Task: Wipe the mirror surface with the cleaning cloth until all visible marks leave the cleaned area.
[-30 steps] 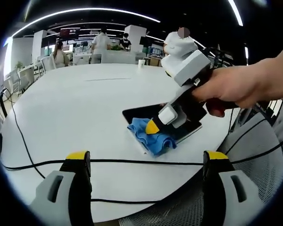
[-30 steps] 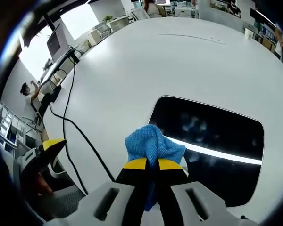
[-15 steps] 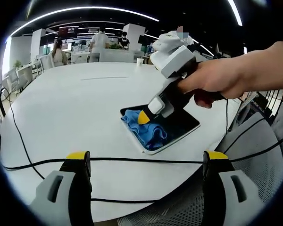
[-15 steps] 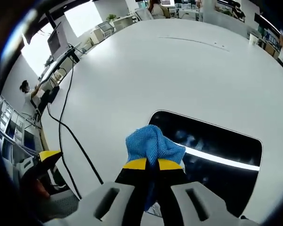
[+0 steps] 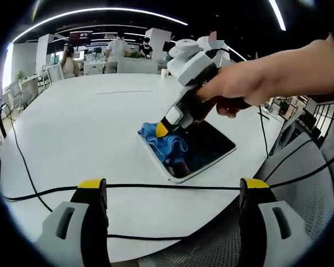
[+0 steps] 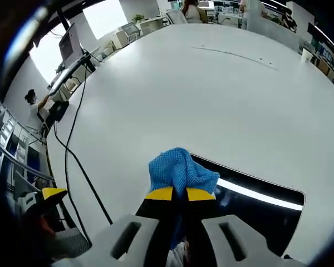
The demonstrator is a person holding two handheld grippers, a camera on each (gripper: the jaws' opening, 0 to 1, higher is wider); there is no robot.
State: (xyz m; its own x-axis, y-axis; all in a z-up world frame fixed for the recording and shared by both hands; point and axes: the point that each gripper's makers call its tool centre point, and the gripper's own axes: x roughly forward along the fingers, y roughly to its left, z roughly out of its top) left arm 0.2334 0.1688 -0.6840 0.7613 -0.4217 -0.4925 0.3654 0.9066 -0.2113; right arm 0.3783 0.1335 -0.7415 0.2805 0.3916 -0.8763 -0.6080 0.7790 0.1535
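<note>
A dark rectangular mirror (image 5: 203,149) with a white rim lies on the round white table (image 5: 89,128). In the left gripper view a hand holds my right gripper (image 5: 161,129), which presses a blue cleaning cloth (image 5: 166,143) on the mirror's far left corner. In the right gripper view my right gripper (image 6: 180,193) is shut on the blue cloth (image 6: 181,169), which covers the near corner of the mirror (image 6: 256,203). My left gripper (image 5: 172,186) stands open above the table's near edge, well short of the mirror, with nothing between its jaws.
A black cable (image 5: 156,188) runs across the table's near edge, another (image 6: 72,144) along its left side. A paper cup (image 5: 166,74) stands at the far edge. Several people and desks sit beyond the table. A grey mesh chair (image 5: 300,189) is at the right.
My right gripper has dragged the blue cloth across the mirror toward its far left corner, uncovering more dark glass. The left gripper has stayed still and open.
</note>
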